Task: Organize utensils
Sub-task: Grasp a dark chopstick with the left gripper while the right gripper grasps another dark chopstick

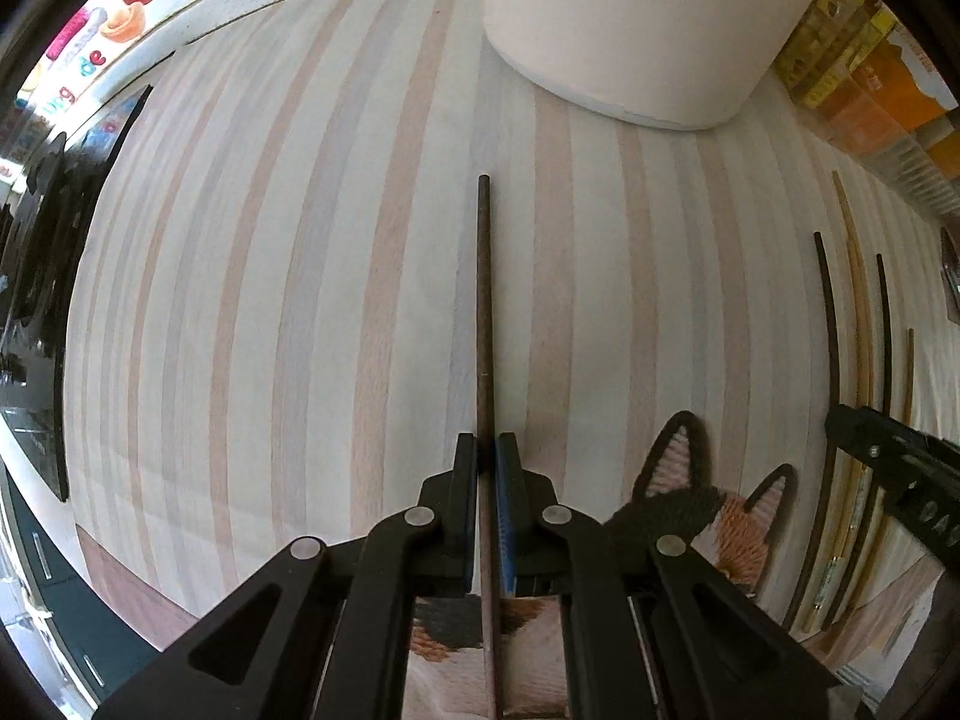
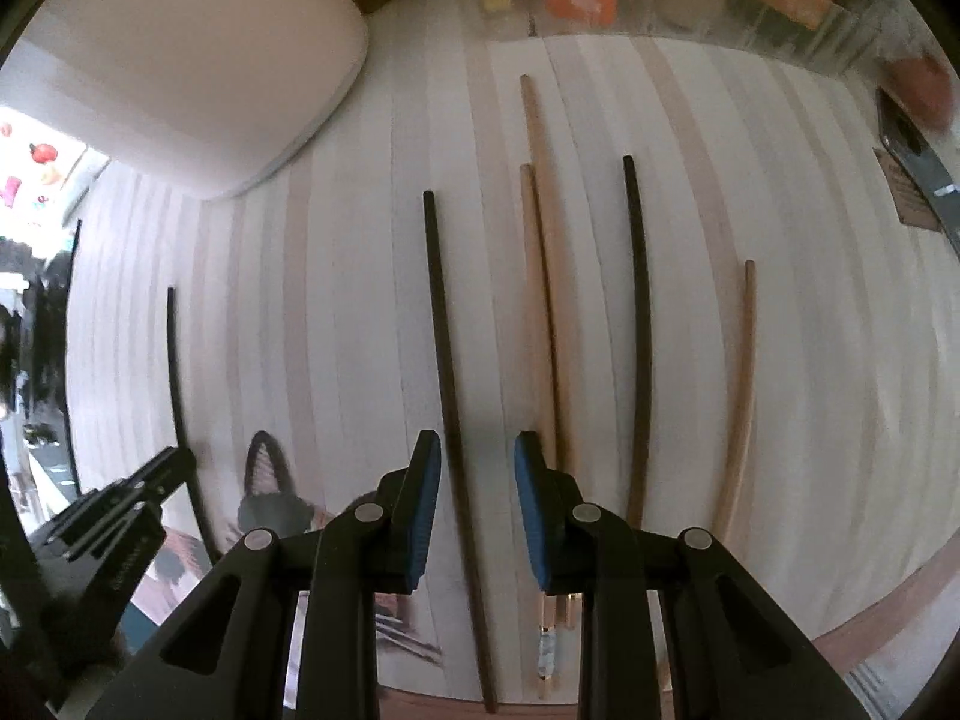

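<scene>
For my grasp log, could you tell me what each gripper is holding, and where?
The left gripper is shut on a dark chopstick, gripping toward its near end. The right gripper is open, holding nothing.

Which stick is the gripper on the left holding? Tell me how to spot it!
Find the big white container at the far end of the striped table. Straight in front of it one dark brown chopstick lies alone, pinched by the left hand-held gripper. The other chopsticks lie grouped off to the right.

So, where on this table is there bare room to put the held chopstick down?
Free: the striped table left of the dark chopstick in the left gripper, up to the white container. Crowded: the right side, where loose chopsticks lie in a row under the open right gripper.
</scene>
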Available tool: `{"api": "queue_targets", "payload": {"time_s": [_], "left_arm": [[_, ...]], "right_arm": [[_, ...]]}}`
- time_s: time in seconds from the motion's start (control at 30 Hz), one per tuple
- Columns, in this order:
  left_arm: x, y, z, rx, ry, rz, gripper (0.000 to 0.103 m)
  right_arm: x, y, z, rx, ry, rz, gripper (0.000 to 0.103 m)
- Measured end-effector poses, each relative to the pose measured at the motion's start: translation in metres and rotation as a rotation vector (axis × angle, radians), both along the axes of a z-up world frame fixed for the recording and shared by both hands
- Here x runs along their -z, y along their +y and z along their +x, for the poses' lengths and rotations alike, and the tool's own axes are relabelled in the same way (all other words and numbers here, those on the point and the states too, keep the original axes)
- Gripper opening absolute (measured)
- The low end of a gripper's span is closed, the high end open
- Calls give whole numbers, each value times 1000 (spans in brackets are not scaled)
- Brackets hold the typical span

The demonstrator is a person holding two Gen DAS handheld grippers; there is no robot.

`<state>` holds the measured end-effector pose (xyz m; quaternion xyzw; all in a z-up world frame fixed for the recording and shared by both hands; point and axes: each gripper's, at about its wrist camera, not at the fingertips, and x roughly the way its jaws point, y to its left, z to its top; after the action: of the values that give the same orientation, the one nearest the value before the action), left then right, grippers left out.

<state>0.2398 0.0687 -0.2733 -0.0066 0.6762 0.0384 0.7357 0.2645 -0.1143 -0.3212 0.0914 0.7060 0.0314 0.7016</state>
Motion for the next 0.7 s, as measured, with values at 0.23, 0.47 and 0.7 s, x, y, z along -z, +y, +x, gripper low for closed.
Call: {"api": "queue_targets", "payload": {"time_s": [0.23,0.47,0.7], "left_arm": [[2,-6,19,-3,-4,-14,4],[5,-7,11,13,-17,-4,4],[8,-23,6,50,-25,29,4]], "right_arm": [[2,59,-8,-121,-41,-221,6],[6,82,-30,-125,23,-201,6],[5,86,-34,-143,27,-196,6]]}}
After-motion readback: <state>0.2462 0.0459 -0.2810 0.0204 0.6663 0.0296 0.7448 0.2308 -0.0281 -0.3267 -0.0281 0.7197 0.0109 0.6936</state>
